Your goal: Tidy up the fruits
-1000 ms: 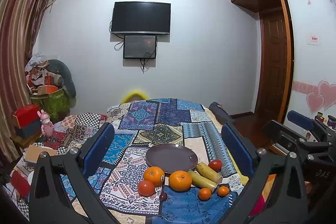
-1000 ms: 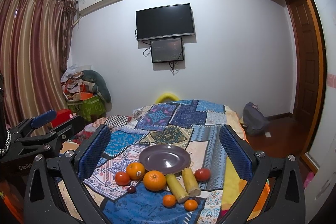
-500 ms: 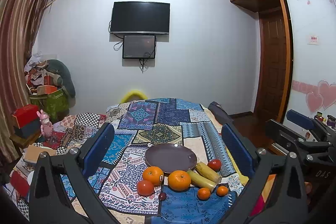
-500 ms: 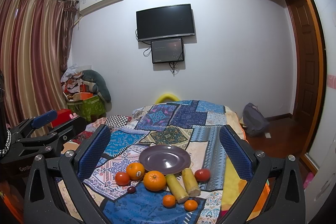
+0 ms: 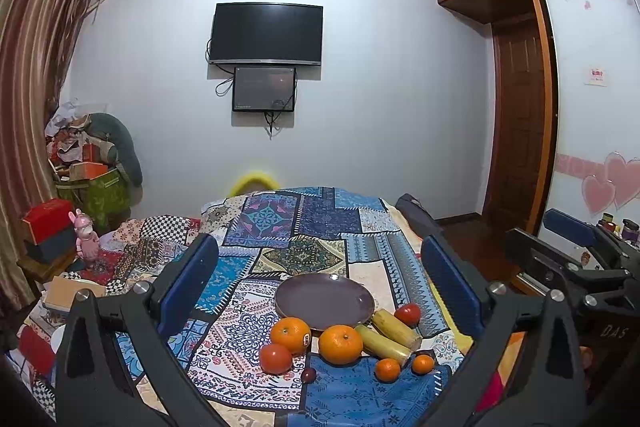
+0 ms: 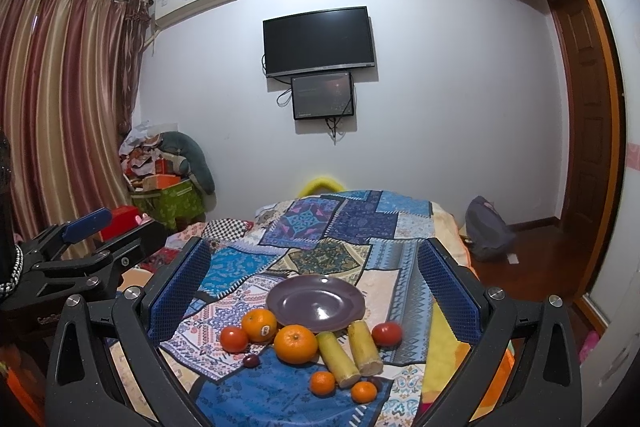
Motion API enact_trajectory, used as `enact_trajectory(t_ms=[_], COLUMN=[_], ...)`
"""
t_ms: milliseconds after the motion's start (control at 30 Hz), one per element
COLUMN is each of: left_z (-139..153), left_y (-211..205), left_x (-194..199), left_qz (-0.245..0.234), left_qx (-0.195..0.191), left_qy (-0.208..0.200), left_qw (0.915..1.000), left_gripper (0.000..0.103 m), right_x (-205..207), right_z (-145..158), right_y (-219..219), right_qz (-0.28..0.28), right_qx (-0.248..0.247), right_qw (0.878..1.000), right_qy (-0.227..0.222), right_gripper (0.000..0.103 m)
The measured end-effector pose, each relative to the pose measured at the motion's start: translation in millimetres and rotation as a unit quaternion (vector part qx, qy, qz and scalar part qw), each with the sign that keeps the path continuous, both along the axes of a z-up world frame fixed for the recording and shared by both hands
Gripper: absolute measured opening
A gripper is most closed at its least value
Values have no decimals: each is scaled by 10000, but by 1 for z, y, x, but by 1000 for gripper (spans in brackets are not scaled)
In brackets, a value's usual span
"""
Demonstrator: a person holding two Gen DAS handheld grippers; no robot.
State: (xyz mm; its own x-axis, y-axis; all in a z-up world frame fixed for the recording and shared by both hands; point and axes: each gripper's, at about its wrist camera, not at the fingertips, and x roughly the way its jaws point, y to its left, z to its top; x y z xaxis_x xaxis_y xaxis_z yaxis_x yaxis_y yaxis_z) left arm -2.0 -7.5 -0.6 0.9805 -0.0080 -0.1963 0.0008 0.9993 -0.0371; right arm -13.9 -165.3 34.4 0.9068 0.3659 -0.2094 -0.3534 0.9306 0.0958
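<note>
I hold my left gripper [image 5: 320, 283] and my right gripper [image 6: 314, 281] above the near end of the bed, both with fingers spread wide and nothing between them. Ahead of me the purple plate [image 6: 316, 303] lies bare on the patchwork blanket [image 6: 344, 223]. The fruit sits in a cluster just in front of it: two large oranges [image 6: 295, 343] side by side (one carries a small sticker), a red tomato [image 6: 234, 339] to their left and another tomato [image 6: 387, 333] off to the right. Two yellow-green cane pieces [image 6: 338, 359] lie side by side between the oranges and that right tomato. Two small tangerines [image 6: 322, 383] rest nearest me, and a small dark fruit [image 6: 251, 360] sits near the left tomato.
</note>
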Motion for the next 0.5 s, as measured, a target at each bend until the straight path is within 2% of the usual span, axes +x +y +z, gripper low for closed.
enact_trajectory(t_ms=[200,267,500], left_z=[-6,-11,-34], left_y=[4,8,22], left_x=[9,16,45], left_qz=[-37,-32,0], left_qx=[-52,-103,-191], left_qy=[207,343,918], left_qw=[9998,9994,9956], left_gripper=[85,81,69], right_x=[11,16,42], right_z=[-8,-13,-39], right_y=[-3,-3,-3], right_qz=[45,56,46], right_qx=[71,50,-126], right_qw=[9998,9997,9964], right_qy=[170,250,832], right_gripper=[103,100,75])
